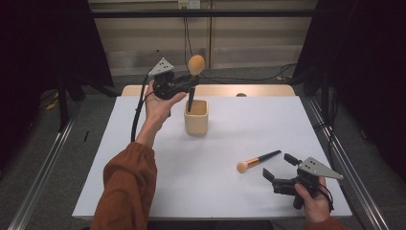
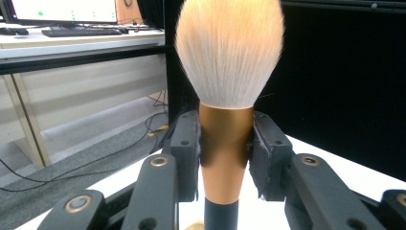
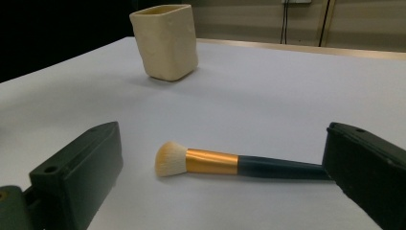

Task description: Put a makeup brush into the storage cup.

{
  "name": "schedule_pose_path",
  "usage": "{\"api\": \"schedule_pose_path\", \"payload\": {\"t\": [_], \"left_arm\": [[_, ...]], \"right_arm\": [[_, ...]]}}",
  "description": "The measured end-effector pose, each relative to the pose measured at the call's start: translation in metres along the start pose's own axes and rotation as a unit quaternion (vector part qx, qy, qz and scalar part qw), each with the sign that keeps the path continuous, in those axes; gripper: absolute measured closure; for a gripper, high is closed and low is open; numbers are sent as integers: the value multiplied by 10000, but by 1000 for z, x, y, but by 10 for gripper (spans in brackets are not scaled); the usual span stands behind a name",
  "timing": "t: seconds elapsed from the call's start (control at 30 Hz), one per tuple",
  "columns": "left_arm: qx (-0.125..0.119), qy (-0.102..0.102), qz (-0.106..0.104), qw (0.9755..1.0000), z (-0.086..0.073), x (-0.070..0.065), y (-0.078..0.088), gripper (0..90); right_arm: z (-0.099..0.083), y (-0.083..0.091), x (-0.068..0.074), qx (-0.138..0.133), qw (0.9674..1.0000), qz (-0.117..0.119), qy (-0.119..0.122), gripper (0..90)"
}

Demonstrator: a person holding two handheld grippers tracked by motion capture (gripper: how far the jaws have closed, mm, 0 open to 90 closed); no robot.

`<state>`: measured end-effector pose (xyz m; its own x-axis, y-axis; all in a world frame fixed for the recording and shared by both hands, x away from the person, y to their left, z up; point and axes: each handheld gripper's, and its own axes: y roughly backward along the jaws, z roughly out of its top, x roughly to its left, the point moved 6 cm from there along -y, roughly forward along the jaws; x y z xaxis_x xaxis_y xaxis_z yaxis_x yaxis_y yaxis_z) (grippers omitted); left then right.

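Note:
My left gripper (image 1: 190, 82) is shut on a large makeup brush (image 1: 195, 64), held upright with its bristles up and its dark handle reaching down into the cream cup (image 1: 196, 117). In the left gripper view the pads press on the copper ferrule of the large brush (image 2: 226, 148) from both sides. A smaller makeup brush (image 1: 257, 160) lies flat on the white table (image 1: 167, 182), right of centre. My right gripper (image 1: 278, 166) rests open just behind it near the front right; its jaws stand wide either side of the small brush (image 3: 210, 162), apart from it.
The cream cup (image 3: 165, 40) stands upright at the table's back centre. A wooden strip (image 1: 268, 90) runs along the far edge. Cables (image 1: 249, 76) lie on the floor beyond. Metal rails (image 1: 43, 172) flank the table.

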<state>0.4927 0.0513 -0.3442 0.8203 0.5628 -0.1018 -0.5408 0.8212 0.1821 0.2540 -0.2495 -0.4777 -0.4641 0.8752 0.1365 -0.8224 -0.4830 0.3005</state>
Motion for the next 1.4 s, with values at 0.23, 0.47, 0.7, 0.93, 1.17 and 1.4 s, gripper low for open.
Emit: {"api": "schedule_pose_path", "payload": {"t": [0.23, 0.47, 0.7, 0.93, 1.17, 1.4], "left_arm": [[120, -61, 79, 9999, -13, 3, -6, 666], [176, -10, 87, 9998, -25, 5, -8, 666], [261, 12, 72, 9996, -34, 6, -9, 666], [366, 4, 51, 9993, -43, 5, -11, 666], [415, 63, 84, 9991, -50, 8, -10, 666], [503, 62, 89, 9987, -59, 6, -11, 666]], "right_arm": [[0, 0, 0, -7, 10000, 12, 4, 1], [0, 0, 0, 5, 10000, 10, 14, 1], [-1, 0, 0, 28, 10000, 13, 15, 1], [-1, 0, 0, 27, 10000, 11, 8, 1], [-1, 0, 0, 29, 10000, 6, 9, 1], [-1, 0, 0, 36, 10000, 14, 7, 1]]}}
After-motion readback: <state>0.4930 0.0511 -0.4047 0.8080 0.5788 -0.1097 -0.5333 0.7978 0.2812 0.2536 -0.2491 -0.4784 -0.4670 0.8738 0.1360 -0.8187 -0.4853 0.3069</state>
